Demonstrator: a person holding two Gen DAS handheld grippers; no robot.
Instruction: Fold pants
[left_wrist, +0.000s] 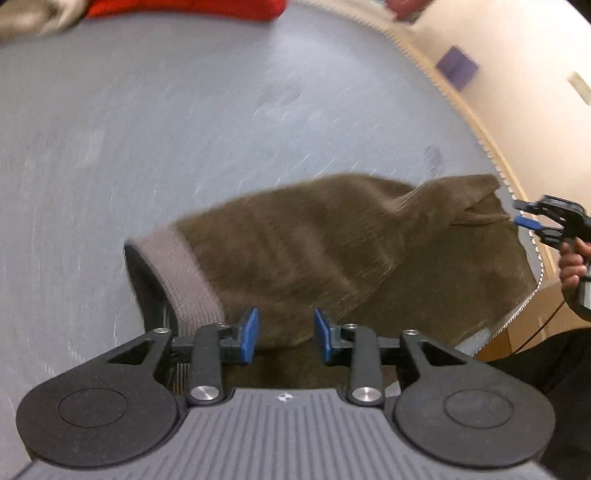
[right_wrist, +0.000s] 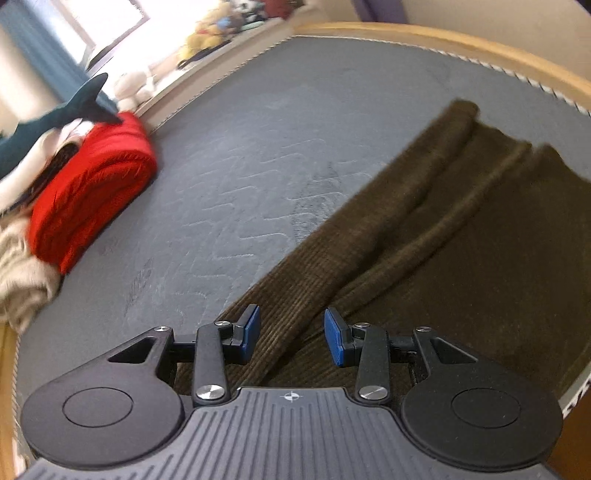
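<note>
Both fingers (left_wrist: 249, 334) apart, seemingly above pants (left_wrist: 332, 251)

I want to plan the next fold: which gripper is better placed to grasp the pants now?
Probably the left gripper: its open jaws sit by the ribbed waistband of the brown pants. The right gripper, also open, is over a plain edge.

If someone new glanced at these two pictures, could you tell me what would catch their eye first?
Probably the brown pants, spread near the grey mattress's edge under both open claws. Next, the bright red folded blanket at the far side of the mattress, with a dark teal plush shark lying above it.
</note>
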